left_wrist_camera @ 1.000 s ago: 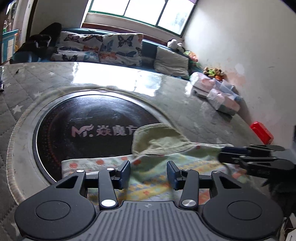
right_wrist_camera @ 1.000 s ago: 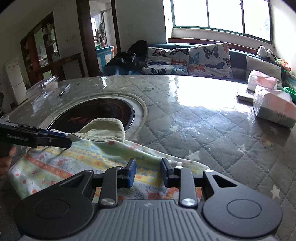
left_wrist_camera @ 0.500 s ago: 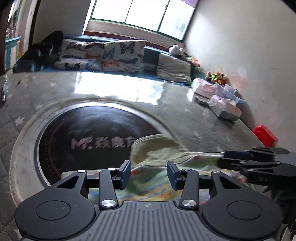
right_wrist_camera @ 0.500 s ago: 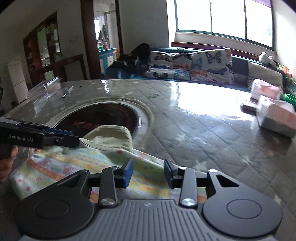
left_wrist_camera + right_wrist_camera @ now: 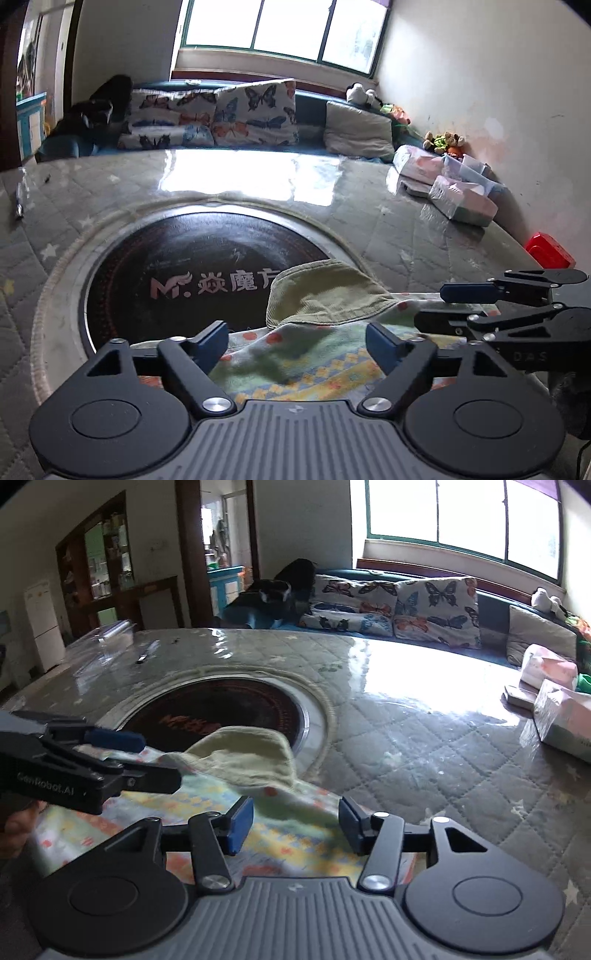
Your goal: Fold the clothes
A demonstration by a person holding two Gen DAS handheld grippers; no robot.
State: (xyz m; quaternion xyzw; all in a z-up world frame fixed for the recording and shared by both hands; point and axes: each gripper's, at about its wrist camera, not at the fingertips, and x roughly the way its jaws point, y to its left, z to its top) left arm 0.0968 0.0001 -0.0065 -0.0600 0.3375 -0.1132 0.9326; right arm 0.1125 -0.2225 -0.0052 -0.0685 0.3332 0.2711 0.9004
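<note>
Left gripper: jaws spread, hovering over patterned garment, which lies on the quilted table partly over the black cooktop. Right gripper: jaws spread, empty, above garment's right side. Step looks like re-gripping between folds; next, pinch near-edge corners.

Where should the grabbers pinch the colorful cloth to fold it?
Probably the near edge of the cloth, one corner each, coming in low from the near side. It lies flat there, and both the left gripper and the right gripper hang open over it.
</note>
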